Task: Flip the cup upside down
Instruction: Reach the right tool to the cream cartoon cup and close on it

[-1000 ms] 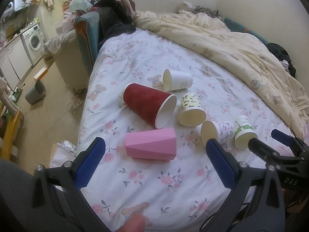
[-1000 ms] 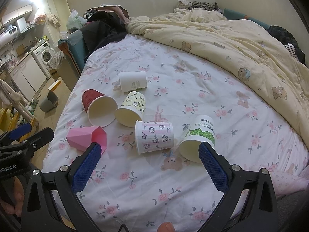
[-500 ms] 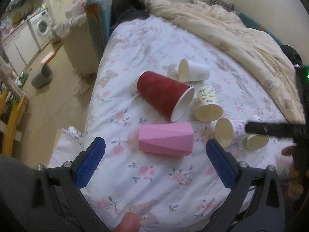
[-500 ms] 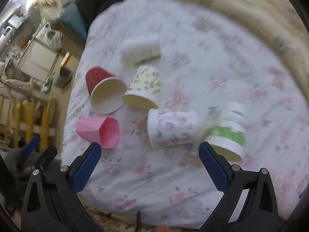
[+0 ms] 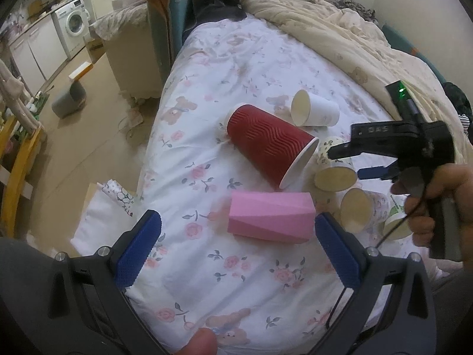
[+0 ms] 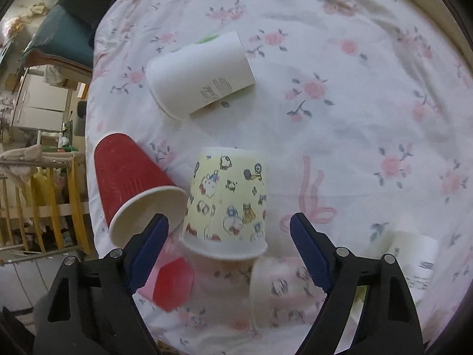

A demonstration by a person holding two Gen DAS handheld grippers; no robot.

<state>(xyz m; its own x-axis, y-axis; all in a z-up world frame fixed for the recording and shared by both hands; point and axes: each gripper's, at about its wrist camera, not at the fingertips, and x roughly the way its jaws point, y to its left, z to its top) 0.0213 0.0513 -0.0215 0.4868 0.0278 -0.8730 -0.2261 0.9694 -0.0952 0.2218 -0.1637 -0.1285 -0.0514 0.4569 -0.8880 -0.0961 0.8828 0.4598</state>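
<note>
We see six cups lying on their sides on the floral bed sheet (image 5: 251,68). In the left wrist view, our left gripper (image 5: 236,248) is released, its blue pads wide apart, and holds nothing. The pink cup (image 5: 270,221) lies just beyond and between those pads, touching neither.

Past the pink cup lies the red cup (image 5: 267,143), mouth toward the right. The white cup (image 5: 314,112) lies farther back.

Our right gripper (image 6: 229,235) is also released, its jaws spread. In the right wrist view it hovers over the yellow cup (image 6: 229,201), which lies between the two blue pads with its mouth toward the camera. We cannot tell whether either pad touches the cup. The left pad overlaps the rim of the red cup (image 6: 130,177), which lies just beside the yellow cup.

In the left wrist view, the right gripper (image 5: 348,162) sits over the yellow cup (image 5: 334,173), gripped by the right hand (image 5: 434,201).

A patterned cup (image 5: 362,210) and a green-printed cup (image 5: 394,222) lie near that hand. The beige duvet (image 5: 340,38) is bunched along the far side of the bed.
</note>
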